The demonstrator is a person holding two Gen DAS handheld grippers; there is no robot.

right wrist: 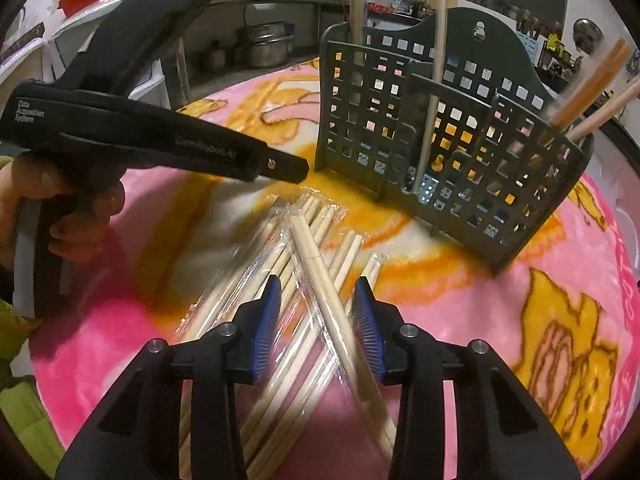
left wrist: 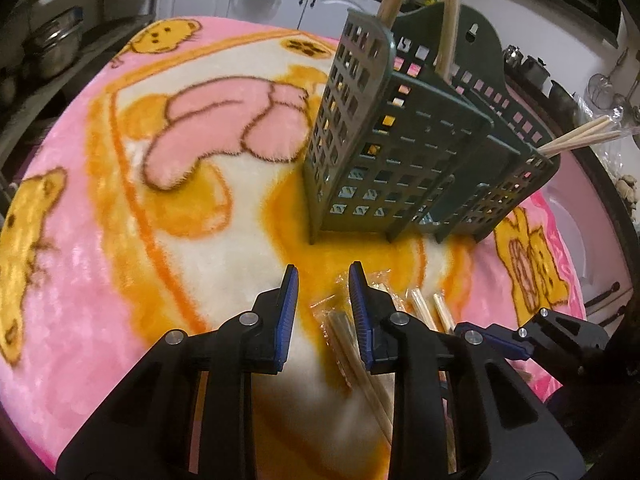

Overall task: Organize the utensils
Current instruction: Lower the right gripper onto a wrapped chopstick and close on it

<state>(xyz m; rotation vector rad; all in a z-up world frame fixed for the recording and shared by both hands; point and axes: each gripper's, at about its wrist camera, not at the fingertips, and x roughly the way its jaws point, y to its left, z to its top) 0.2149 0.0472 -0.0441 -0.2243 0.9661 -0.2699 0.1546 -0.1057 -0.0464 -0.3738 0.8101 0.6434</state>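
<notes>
1. Chopsticks, pale wooden pairs in clear plastic sleeves, lie criss-crossed in a loose heap on the pink and orange cartoon fleece blanket covering the tabletop, just in front of the dark green perforated plastic utensil caddy.
2. More wooden sticks already stand in the caddy's compartments.
3. Right claw straddles one wrapped pair, jaws apart, not visibly pinching.
4. Left claw hovers beside the heap, apart and empty.
5. Seems a pickup step; next: close squarely on one pair, lift, and drop it into the caddy.
</notes>
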